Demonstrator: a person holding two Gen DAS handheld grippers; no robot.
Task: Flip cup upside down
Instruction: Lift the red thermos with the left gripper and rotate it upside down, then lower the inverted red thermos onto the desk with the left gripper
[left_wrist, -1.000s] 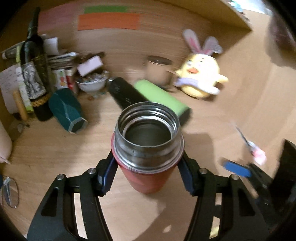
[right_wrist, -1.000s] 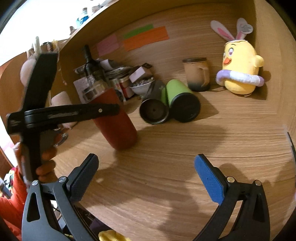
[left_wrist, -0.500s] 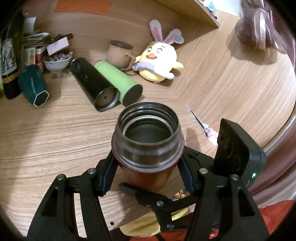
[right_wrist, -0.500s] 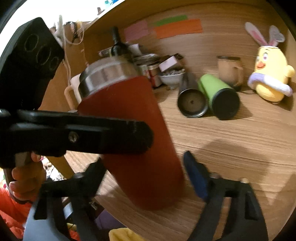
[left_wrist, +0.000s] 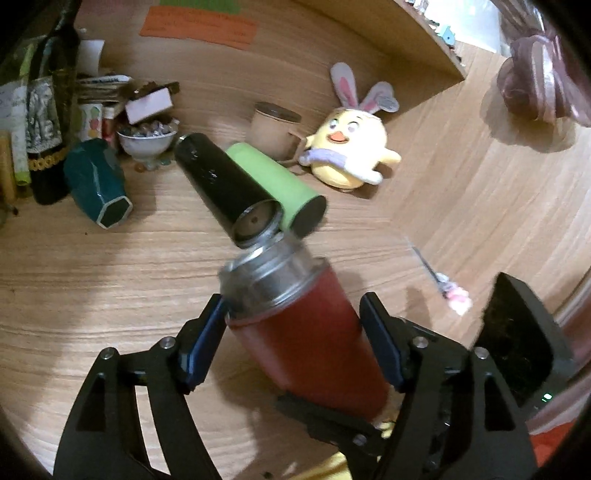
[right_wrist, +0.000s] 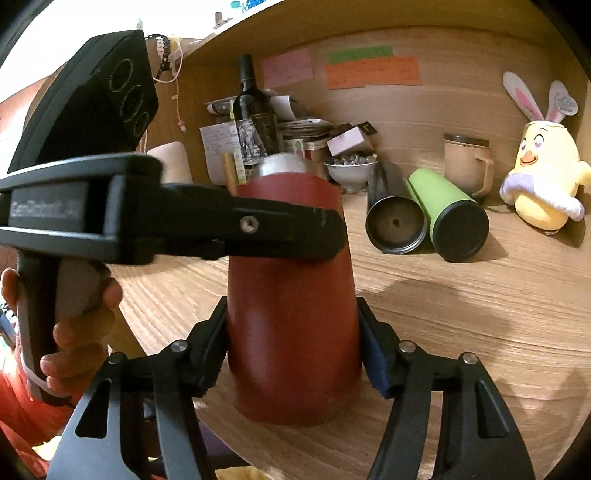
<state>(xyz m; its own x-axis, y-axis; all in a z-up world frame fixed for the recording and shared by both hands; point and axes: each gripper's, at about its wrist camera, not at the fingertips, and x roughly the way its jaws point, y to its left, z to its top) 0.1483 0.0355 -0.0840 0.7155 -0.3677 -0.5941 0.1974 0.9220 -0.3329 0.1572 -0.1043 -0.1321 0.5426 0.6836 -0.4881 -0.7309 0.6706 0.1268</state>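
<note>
The red cup (left_wrist: 314, 339) with a steel rim is held in the air over the front edge of the wooden desk, tilted with its mouth pointing away. In the right wrist view the red cup (right_wrist: 291, 314) fills the middle. My left gripper (left_wrist: 295, 332) is shut on it near the rim; its finger crosses the cup in the right wrist view. My right gripper (right_wrist: 291, 347) is shut on the cup's lower body, its pads pressed against both sides.
A black tumbler (left_wrist: 225, 188) and a green tumbler (left_wrist: 277, 184) lie side by side on the desk. Behind them stand a beige mug (right_wrist: 465, 162), a yellow chick toy (right_wrist: 543, 181), a wine bottle (right_wrist: 255, 122), a white bowl (right_wrist: 349, 171) and a teal vase (left_wrist: 98, 184).
The left gripper lifted the cup off the desk toward the front edge and tilted it. The right gripper came in and shut on the cup's lower body.
</note>
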